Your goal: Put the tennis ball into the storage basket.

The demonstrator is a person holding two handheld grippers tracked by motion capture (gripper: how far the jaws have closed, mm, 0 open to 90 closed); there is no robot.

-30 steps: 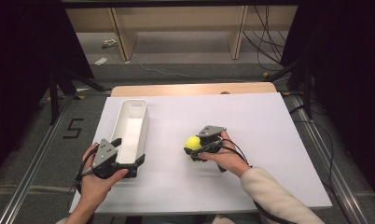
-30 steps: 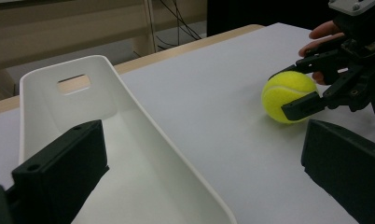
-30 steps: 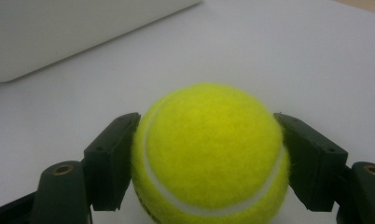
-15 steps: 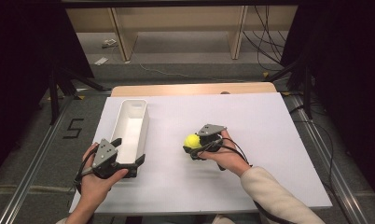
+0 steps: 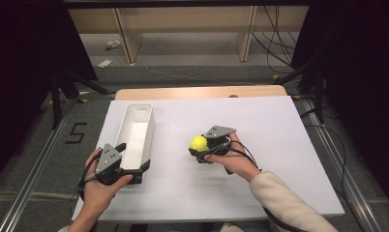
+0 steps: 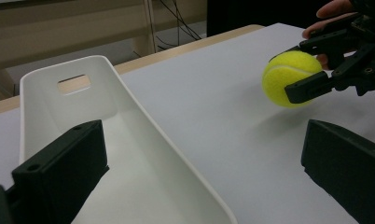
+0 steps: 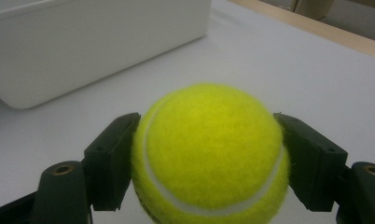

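A yellow tennis ball [image 5: 198,143] sits between the jaws of my right gripper [image 5: 199,146], which is shut on it near the middle of the white table top [image 5: 284,140]. In the right gripper view both black pads press the ball [image 7: 209,154] from either side, my right gripper [image 7: 206,161] pointing toward the white bin [image 7: 97,42]. A shadow under the ball [image 6: 290,77] suggests it hangs just off the table. My left gripper [image 5: 133,157] is open at the near end of the long white bin [image 5: 149,129]. Its jaws straddle the bin's right wall [image 6: 148,144] without touching it.
The bin lies lengthwise on the left part of the table, a handle slot [image 6: 73,84] in its far end. A wooden strip [image 5: 197,92] borders the far edge. Beyond it are wooden shelf frames [image 5: 183,29] and cables on the floor.
The right gripper with the ball has edged slightly left and up. The left gripper and the bin have stayed put.
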